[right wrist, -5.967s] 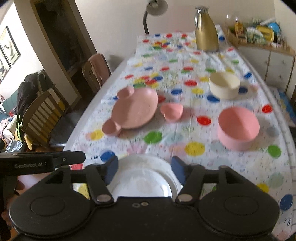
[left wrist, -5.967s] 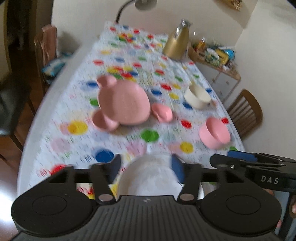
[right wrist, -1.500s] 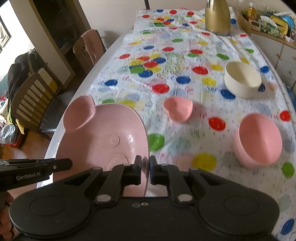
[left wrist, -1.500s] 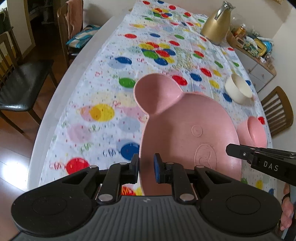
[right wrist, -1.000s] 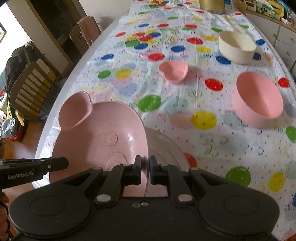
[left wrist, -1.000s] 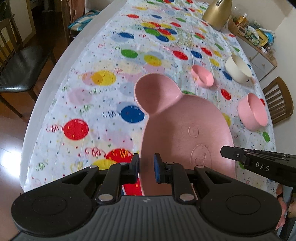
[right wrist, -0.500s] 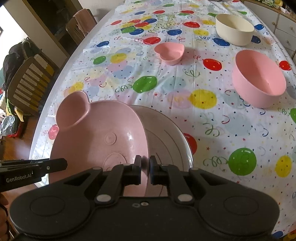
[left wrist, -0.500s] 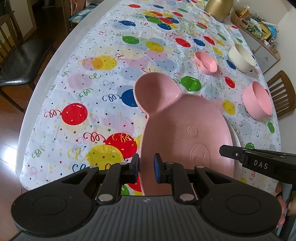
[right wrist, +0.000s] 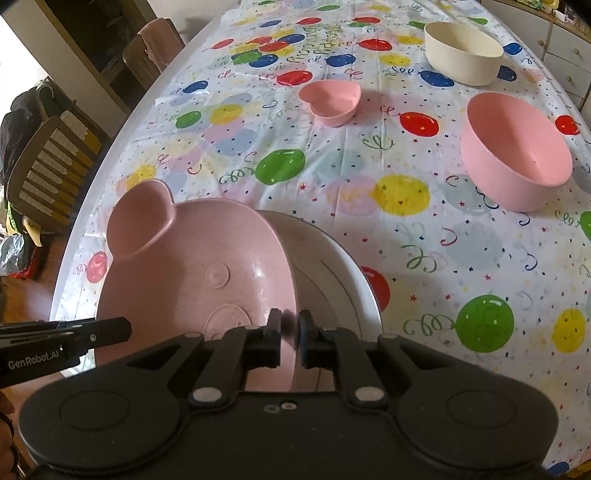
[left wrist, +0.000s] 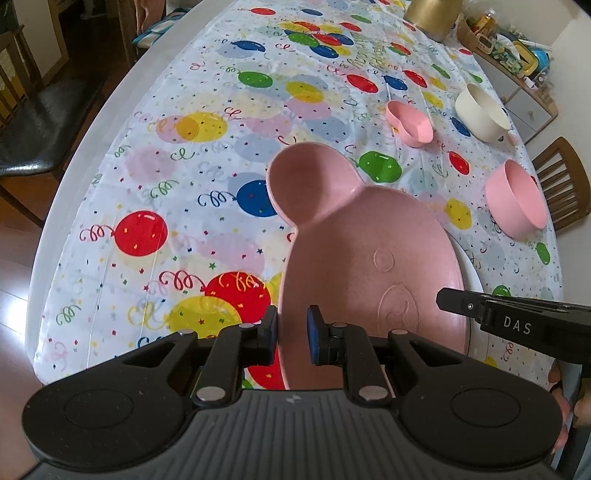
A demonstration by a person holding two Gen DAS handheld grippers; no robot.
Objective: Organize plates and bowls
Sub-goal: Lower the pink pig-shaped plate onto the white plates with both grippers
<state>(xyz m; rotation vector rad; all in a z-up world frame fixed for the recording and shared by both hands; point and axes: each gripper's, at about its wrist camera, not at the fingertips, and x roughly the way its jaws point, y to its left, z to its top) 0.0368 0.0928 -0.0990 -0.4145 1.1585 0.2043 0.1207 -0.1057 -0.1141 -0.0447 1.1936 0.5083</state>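
Observation:
A pink pig-face plate (left wrist: 369, 258) with round ears is held by both grippers. My left gripper (left wrist: 291, 334) is shut on its left rim. My right gripper (right wrist: 289, 338) is shut on its right rim; the plate (right wrist: 192, 273) shows there too. It hangs low over a white plate (right wrist: 332, 280) on the near table edge, whose rim peeks out in the left wrist view (left wrist: 471, 266). Whether the two plates touch I cannot tell. A pink heart bowl (right wrist: 330, 101), a large pink bowl (right wrist: 515, 147) and a cream bowl (right wrist: 463, 57) stand farther out.
The table wears a balloon-print cloth (left wrist: 207, 177). A gold jug (left wrist: 434, 16) stands at the far end. Chairs stand on the left (right wrist: 48, 166) and on the right (left wrist: 565, 184). A cluttered cabinet (left wrist: 517, 55) is at the far right.
Both grippers took hold of the pig plate far out on the table and carried it toward the near edge. It now sits lower over the white plate.

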